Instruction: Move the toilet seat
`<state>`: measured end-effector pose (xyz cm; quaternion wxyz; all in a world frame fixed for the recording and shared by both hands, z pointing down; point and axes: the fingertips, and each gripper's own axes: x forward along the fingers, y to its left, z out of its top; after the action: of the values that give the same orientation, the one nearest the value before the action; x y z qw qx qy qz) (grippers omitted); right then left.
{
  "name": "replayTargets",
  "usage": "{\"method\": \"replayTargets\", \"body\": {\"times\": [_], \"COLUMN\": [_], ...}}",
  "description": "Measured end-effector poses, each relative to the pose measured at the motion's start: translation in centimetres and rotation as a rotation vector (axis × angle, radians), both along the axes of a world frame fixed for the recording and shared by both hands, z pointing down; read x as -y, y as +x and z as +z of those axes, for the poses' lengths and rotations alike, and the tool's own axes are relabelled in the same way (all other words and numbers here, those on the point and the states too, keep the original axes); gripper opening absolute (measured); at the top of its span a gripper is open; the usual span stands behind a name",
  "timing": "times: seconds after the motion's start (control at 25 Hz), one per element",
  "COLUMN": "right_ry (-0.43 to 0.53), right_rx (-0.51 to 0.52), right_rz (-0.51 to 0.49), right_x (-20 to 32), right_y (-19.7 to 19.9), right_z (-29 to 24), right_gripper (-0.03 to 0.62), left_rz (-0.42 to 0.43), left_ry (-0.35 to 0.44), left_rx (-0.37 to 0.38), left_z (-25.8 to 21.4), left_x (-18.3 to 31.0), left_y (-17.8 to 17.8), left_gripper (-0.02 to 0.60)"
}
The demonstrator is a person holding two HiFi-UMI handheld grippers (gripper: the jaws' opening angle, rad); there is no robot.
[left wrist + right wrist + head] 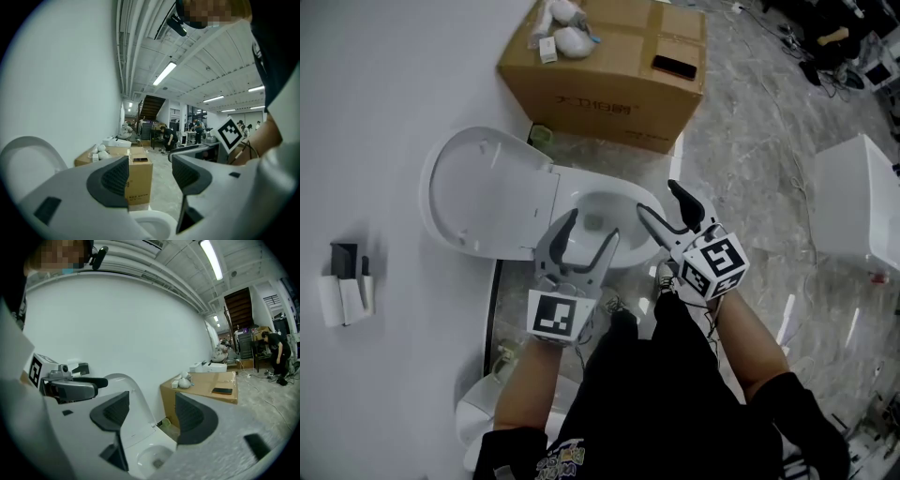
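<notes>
We judge this to be the approach step: nothing is gripped. Our left gripper (592, 230) and right gripper (661, 199) hang side by side over the near part of the toilet bowl (623, 202). Both have their jaws spread wide with only air between the pads. The toilet seat (483, 197) stands raised at the left of the bowl, tipped back toward the white wall. We cannot separate seat from lid here. Neither gripper touches it.

The next move probably calls for one gripper to reach left to the free edge of the seat. It would then close on that thin rim and swing the seat down over the bowl. The smooth plastic may slip, so we would want a square bite on the edge.

The bowl looks empty apart from its drain. The cardboard box (609, 94) on the far side is shut. White bundles (567, 37) and a dark phone (673, 66) lie on top of it.
</notes>
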<state>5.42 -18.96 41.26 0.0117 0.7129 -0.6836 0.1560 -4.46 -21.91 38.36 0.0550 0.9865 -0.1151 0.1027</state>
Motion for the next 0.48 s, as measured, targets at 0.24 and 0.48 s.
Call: {"method": "replayTargets", "body": {"times": [0.24, 0.48], "right_ry": [-0.062, -0.135], "right_rx": [0.038, 0.105], "right_rz": [-0.005, -0.027], "right_x": [-0.7, -1.5], "right_y": [2.0, 3.8], "right_z": [5.1, 12.2], "right_gripper": [0.307, 0.308], "left_rz": [0.03, 0.028], "left_ry": [-0.021, -0.038], "left_rx": [0.06, 0.117], "left_z": [4.7, 9.8], "left_x": [-1.2, -2.6], "left_y": [2.6, 5.2], "left_gripper": [0.264, 0.264]}}
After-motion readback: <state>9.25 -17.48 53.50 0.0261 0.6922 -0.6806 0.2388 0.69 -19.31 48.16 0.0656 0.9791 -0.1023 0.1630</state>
